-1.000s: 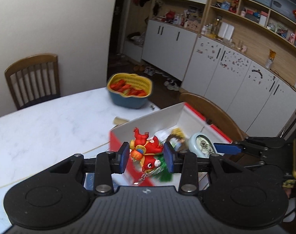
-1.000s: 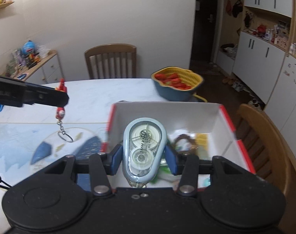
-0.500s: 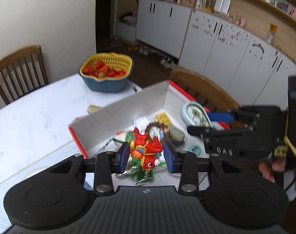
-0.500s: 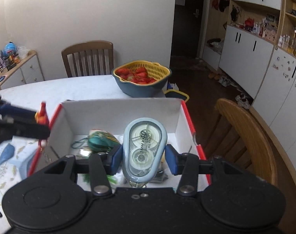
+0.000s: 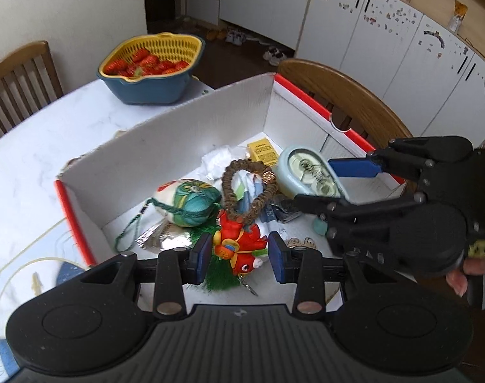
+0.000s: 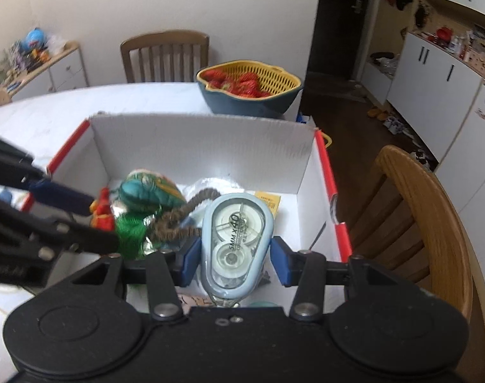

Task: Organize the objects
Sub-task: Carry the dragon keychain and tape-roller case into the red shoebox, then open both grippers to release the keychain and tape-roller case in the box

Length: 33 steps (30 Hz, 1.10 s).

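Note:
My left gripper is shut on a red toy keychain and holds it low inside the white box with red edges. My right gripper is shut on a pale blue correction tape, also inside the box. The right gripper and tape show in the left wrist view. The left gripper with the red toy shows at the left of the right wrist view. In the box lie a green embroidered pouch, a brown woven ring, crumpled paper and a yellow card.
A blue bowl with a yellow strainer of strawberries stands on the white marble table behind the box. A wooden chair stands close to the box's right side. Another chair is at the table's far side.
Both grippers have moved forward and down into the box with their objects still held. The box now fills the middle of both views.

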{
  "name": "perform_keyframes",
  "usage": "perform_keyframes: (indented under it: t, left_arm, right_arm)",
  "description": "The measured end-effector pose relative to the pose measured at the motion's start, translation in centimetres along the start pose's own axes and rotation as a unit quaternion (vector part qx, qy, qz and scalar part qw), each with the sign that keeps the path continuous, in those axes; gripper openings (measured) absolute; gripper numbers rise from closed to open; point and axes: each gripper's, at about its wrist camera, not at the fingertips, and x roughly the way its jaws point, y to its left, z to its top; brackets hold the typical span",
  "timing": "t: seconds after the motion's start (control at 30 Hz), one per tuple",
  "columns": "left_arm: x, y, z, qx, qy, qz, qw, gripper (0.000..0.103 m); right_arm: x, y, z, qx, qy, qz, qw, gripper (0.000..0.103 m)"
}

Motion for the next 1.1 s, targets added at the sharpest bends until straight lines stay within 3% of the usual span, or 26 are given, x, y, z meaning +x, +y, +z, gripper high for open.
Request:
perform_keyframes:
  t: [0.53,0.97,1.1]
  left_arm:
    - [4.6,0.4,1.4,-0.011,0.040,-0.024,0.9988,0.037]
    - [5.2,0.8,1.1,-0.004,0.032,-0.034,0.9989,0.040]
    - [4.8,0.9,0.9,-0.012,0.027,-0.030,0.9991,0.057]
  right_arm:
    - [2.6,-0.9,-0.7,-0.025,0.043,0.025,0.998,0.047]
    - [0.6,-1.6,-0.7,-0.009,0.026,0.039,0.999,0.056]
    - [-0.1,-1.9,-0.7,0.002,0.019,0.038,0.999,0.058]
